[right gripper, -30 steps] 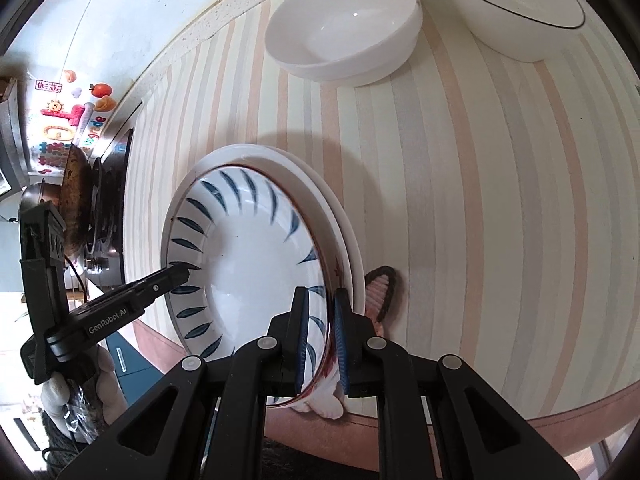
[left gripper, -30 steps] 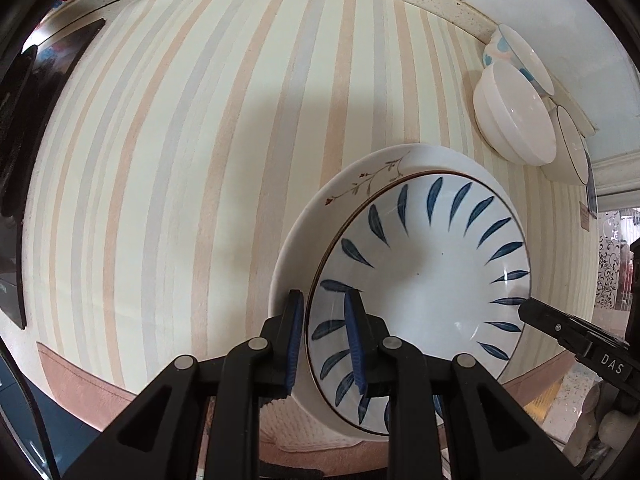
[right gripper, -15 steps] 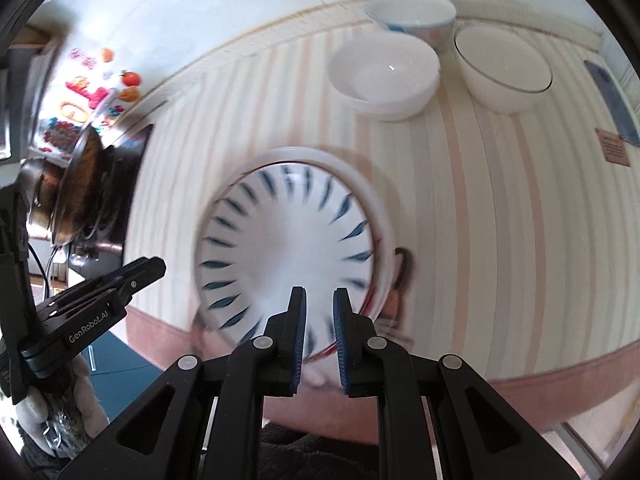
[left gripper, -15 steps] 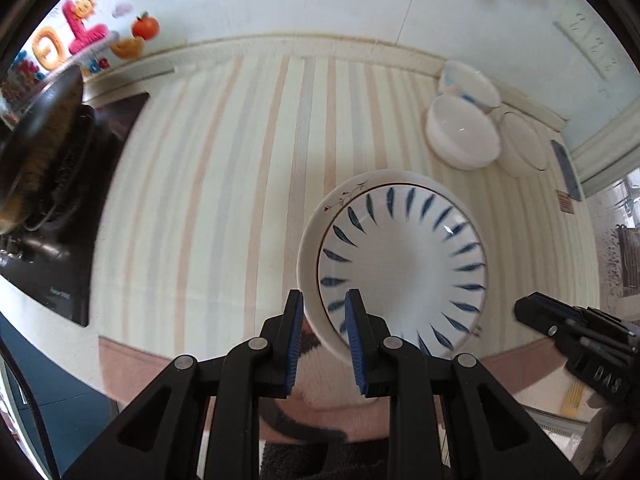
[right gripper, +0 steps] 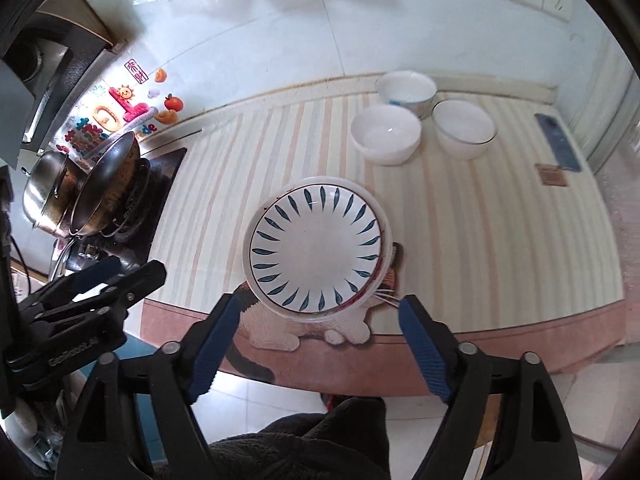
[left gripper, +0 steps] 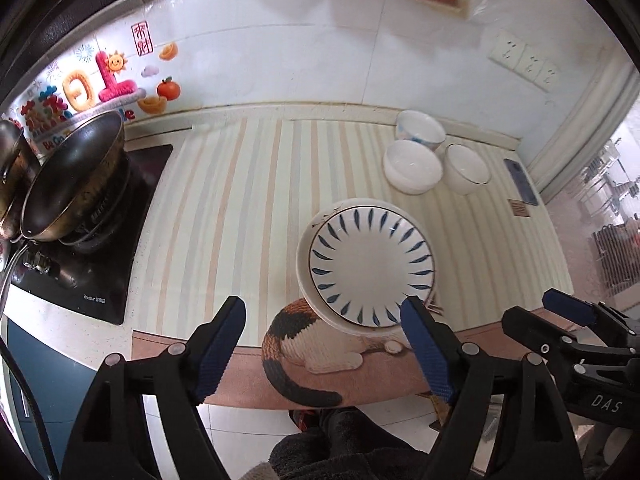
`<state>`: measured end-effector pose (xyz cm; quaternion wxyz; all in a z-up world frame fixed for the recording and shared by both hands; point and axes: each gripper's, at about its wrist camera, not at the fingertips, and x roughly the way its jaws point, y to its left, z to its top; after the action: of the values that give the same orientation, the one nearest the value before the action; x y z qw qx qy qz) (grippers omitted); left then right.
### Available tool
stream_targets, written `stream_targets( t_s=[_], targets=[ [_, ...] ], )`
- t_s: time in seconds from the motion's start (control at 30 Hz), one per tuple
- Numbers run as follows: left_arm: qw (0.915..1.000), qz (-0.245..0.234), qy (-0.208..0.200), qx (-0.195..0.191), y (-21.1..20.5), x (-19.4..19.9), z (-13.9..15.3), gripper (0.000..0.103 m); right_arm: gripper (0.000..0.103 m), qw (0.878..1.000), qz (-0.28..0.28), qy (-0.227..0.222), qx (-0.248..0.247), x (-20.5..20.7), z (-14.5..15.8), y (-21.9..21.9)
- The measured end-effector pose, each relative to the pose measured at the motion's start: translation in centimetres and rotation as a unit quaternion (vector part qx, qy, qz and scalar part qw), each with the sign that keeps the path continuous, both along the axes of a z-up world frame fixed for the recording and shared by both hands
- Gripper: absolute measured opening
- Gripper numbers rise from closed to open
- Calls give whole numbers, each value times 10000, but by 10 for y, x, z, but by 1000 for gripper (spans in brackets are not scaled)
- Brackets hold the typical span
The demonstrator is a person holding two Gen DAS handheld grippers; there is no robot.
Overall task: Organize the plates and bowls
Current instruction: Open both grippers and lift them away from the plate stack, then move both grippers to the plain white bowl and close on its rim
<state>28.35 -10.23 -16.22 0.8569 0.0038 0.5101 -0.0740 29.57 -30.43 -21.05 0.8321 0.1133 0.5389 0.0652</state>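
Observation:
A white plate with blue leaf marks (left gripper: 372, 266) (right gripper: 316, 252) lies stacked on a larger white plate (left gripper: 304, 248) (right gripper: 320, 180) near the front edge of the striped mat. Three white bowls (left gripper: 413, 166) (right gripper: 386, 132) stand in a cluster behind them by the wall. My left gripper (left gripper: 322, 308) (right gripper: 132, 270) hangs high above the counter's front edge, its jaws opening wide with nothing held between them. My right gripper (right gripper: 319, 305) (left gripper: 536, 314) hangs beside it at the same height, jaws likewise opening and empty. Neither touches the plates.
A wok (left gripper: 72, 184) sits on a black stove (left gripper: 92, 264) at the left, with a steel pot (right gripper: 44, 192) behind it. A phone (right gripper: 558, 142) and a small brown card (right gripper: 552, 176) lie at the mat's right end. A person's dark-clothed legs (left gripper: 340, 440) show below.
Both grippers were shut on the blue-leaf plate's rim, then let go, rose up and back from the counter, and their jaws have spread wide. The plate stays on the white plate.

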Motion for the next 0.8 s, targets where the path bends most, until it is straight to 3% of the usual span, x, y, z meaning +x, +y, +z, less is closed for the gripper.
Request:
stream_targets(
  t_s=[0.47,0.63,0.8],
  targets=[
    [9994,-308,-112,-61,-9,-30,18,80,88,9987,-337,-382,38,-59,46,-6],
    [9995,-236,-197,59,-18,-16,17,80,90,9977,-365,-493,276,-49,44,-21],
    [9997,-127,-138,141,-41,27,4,80,90,9963,-386,-446,624,-13,24,-49]
  ],
)
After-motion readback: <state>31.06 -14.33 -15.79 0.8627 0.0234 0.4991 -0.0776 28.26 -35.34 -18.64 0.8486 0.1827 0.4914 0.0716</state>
